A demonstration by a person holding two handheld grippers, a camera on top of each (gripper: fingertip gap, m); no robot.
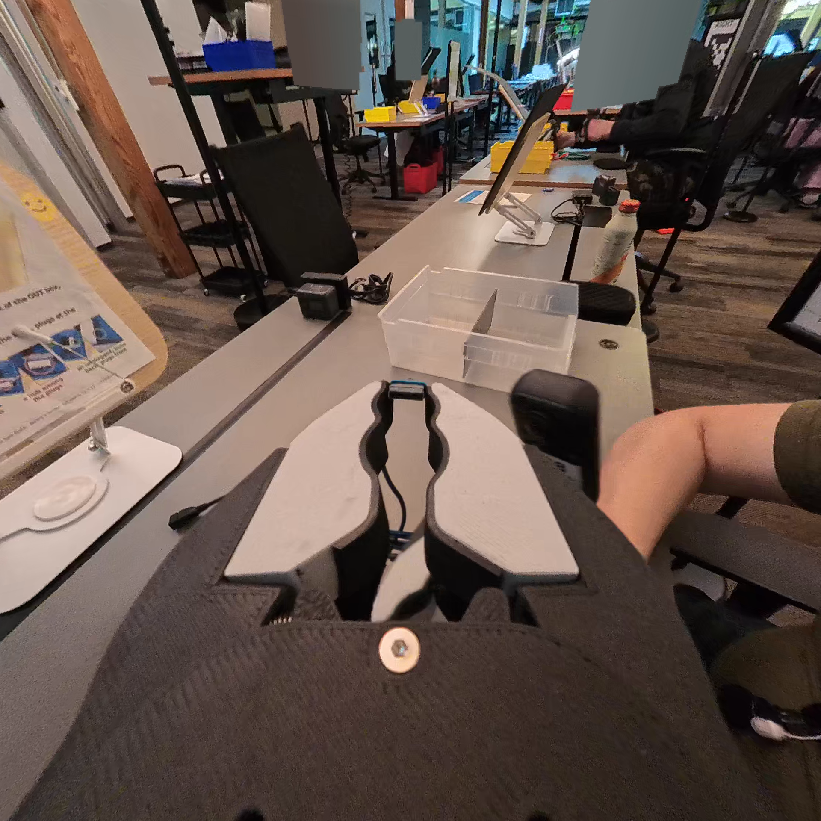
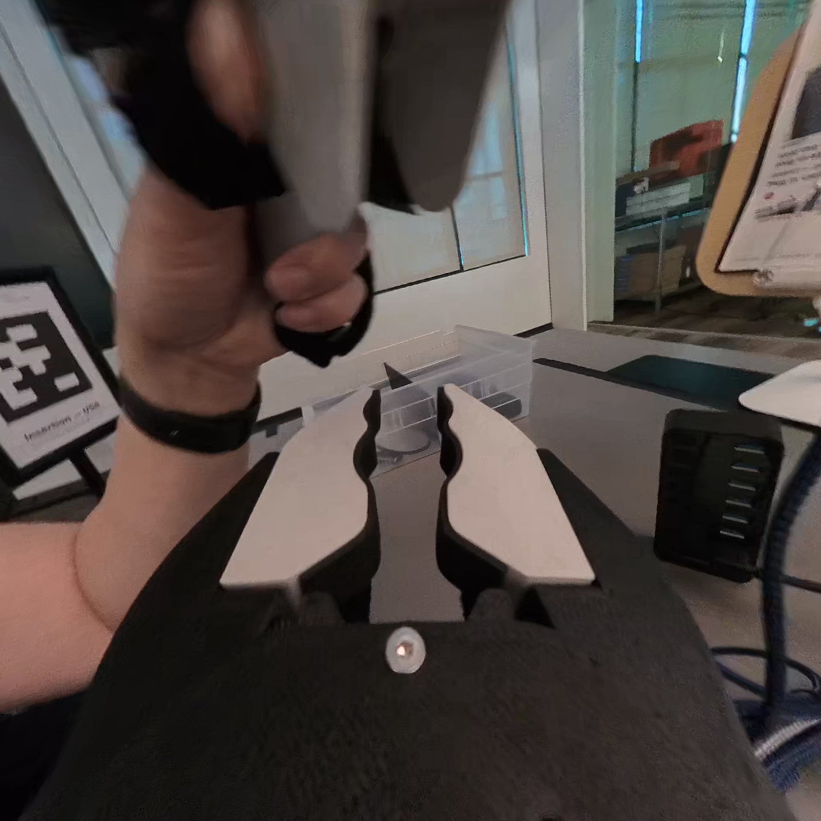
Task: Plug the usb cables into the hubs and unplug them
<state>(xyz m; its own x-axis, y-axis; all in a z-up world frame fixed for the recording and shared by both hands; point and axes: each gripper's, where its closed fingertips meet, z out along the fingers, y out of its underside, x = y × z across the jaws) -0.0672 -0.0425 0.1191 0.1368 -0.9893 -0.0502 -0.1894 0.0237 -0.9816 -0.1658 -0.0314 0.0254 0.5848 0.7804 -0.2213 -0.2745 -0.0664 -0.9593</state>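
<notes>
In the left wrist view, at the far left of the frame, an instruction sheet (image 1: 66, 337) leans on its white stand. Toward the middle, my left gripper (image 1: 406, 393) is clamped on a black USB plug (image 1: 406, 392) at the very fingertips, its blue cable (image 1: 397, 502) trailing back between the fingers. Beyond it, upper centre, sits a clear divided bin (image 1: 480, 320) on the grey table (image 1: 275, 355). At right my forearm (image 1: 693, 457) reaches across.

In the right wrist view, my left hand (image 2: 200, 288) fills the upper left, blurred. In the centre my right gripper (image 2: 408, 395) has its fingers apart with nothing between them, pointing at the same clear bin. At the right edge stands the black USB hub (image 2: 719, 493), its column of ports facing me.

I judge the step is carrying the plug to a port. To do it well I should square the plug with a slot, steady the hub with the free gripper, and push straight without twisting.
</notes>
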